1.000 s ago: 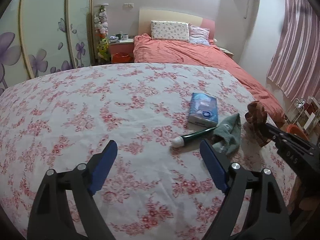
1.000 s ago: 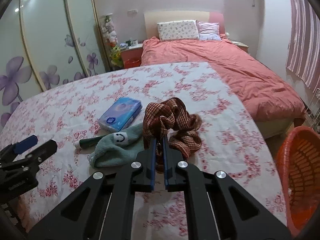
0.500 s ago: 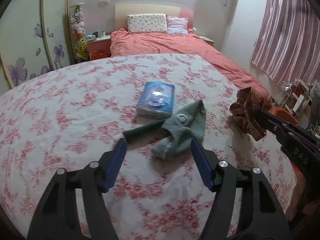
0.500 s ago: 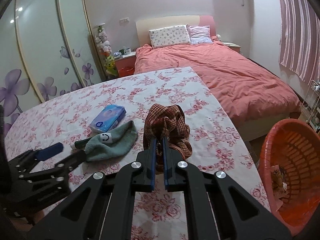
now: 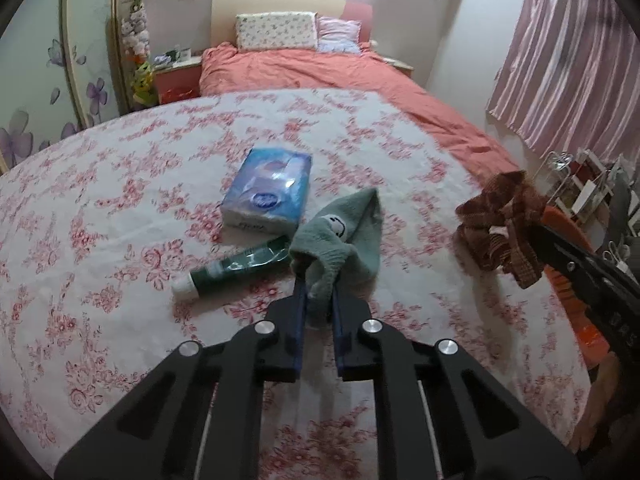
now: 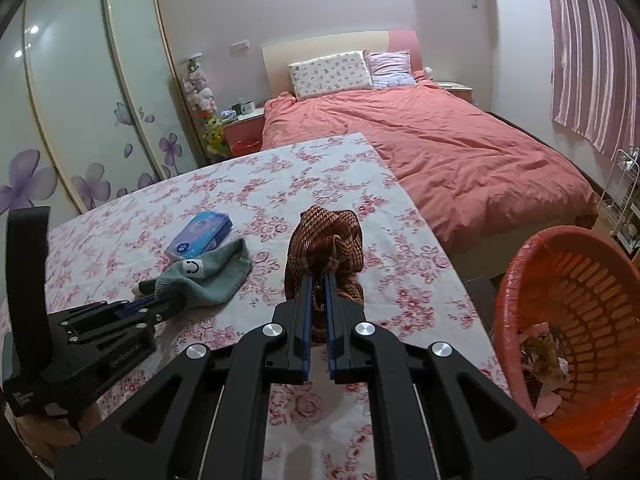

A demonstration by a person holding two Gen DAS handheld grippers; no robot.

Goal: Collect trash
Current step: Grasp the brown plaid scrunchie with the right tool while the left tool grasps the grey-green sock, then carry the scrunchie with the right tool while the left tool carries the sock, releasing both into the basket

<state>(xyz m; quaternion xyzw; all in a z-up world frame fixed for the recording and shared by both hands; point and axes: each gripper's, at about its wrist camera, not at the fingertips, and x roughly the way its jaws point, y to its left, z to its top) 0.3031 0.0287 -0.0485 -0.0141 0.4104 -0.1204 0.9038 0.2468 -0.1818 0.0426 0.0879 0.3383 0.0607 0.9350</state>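
My left gripper [image 5: 318, 280] pinches the green sock [image 5: 340, 236] mid-table; my right gripper [image 6: 316, 280] pinches the brown cloth [image 6: 326, 240] near the table's right edge. Orange basket [image 6: 520, 280] already holds scraps. Tissue pack [image 5: 268, 190] and tube [image 5: 236, 266] remain.

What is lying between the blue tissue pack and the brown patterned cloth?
In the left wrist view, the green sock lies between the tissue pack and the brown cloth, pinched by the left gripper. The right wrist view agrees.
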